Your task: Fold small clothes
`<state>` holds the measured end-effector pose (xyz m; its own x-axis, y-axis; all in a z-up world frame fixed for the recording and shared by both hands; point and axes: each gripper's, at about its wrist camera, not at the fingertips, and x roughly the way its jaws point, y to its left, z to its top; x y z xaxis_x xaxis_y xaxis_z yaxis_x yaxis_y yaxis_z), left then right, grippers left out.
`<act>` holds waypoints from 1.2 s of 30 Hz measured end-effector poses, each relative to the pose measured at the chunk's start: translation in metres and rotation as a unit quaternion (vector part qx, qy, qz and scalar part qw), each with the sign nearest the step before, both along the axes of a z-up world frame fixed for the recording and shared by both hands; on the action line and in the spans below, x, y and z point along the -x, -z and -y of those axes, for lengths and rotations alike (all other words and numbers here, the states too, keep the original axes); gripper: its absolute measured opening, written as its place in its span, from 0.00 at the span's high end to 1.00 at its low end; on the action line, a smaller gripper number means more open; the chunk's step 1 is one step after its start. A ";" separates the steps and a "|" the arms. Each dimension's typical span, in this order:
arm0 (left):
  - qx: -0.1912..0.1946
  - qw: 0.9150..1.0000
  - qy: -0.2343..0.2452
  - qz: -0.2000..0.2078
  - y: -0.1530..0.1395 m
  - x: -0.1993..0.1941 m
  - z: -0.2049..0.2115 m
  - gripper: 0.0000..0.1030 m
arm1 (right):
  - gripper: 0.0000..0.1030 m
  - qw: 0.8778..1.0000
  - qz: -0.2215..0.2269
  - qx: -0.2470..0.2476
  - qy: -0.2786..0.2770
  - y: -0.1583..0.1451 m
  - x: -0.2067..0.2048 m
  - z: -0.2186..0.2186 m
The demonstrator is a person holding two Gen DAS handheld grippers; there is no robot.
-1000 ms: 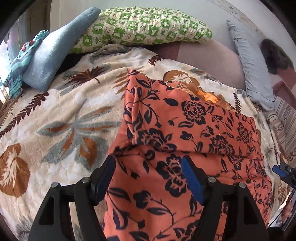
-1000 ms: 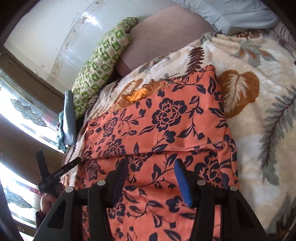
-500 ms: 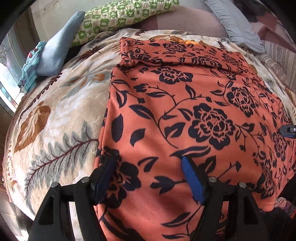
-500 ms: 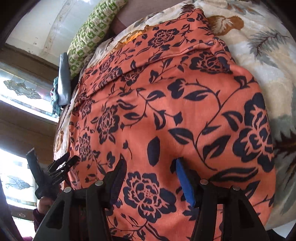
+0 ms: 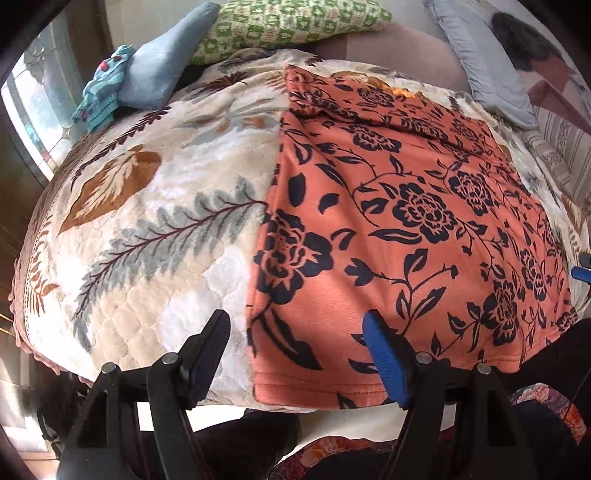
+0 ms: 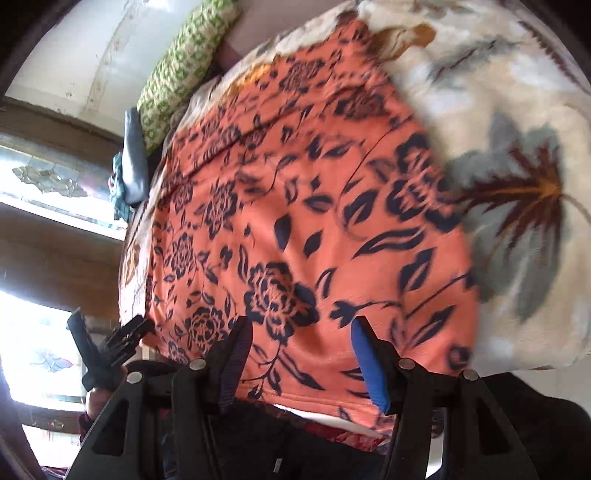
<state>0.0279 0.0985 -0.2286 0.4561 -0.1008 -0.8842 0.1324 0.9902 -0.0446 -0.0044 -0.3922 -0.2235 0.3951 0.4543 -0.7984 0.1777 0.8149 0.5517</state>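
Left gripper (image 5: 295, 354) open, empty, over near-left corner of orange floral garment (image 5: 406, 229). Right gripper (image 6: 299, 354) just opening, empty, over its near hem. Garment flat on bed (image 5: 155, 221), reaching near edge.

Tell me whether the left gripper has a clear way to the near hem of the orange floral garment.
Probably yes. The left gripper hangs open right over the near left corner of the orange floral garment, which lies flat on the leaf-print blanket. Nothing lies between its jaws and the hem; the right gripper works the other corner.

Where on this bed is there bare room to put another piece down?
The leaf blanket lies bare left of the orange cloth, below the blue pillow. The head end is crowded with the green pillow and grey pillow.
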 end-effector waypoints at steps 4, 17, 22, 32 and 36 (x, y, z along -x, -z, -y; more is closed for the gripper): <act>0.025 0.999 -0.029 -0.038 0.012 -0.004 -0.016 0.20 | 0.26 0.998 -0.006 0.020 0.058 -0.008 0.020 0.042; 0.022 0.999 0.022 -0.038 0.030 -0.003 0.001 0.65 | 0.29 0.995 -0.076 0.000 0.056 0.053 0.036 0.023; 0.065 0.996 0.019 -0.052 0.028 -0.003 -0.016 0.86 | 0.76 0.992 -0.108 0.056 0.029 0.068 0.041 0.000; 0.095 0.993 -0.025 -0.059 0.023 0.008 -0.046 0.69 | 0.90 0.993 -0.098 0.053 0.045 0.058 0.051 0.014; 0.103 0.992 -0.034 -0.064 0.025 0.008 -0.046 0.31 | 0.90 0.993 -0.097 0.039 0.047 0.060 0.049 0.018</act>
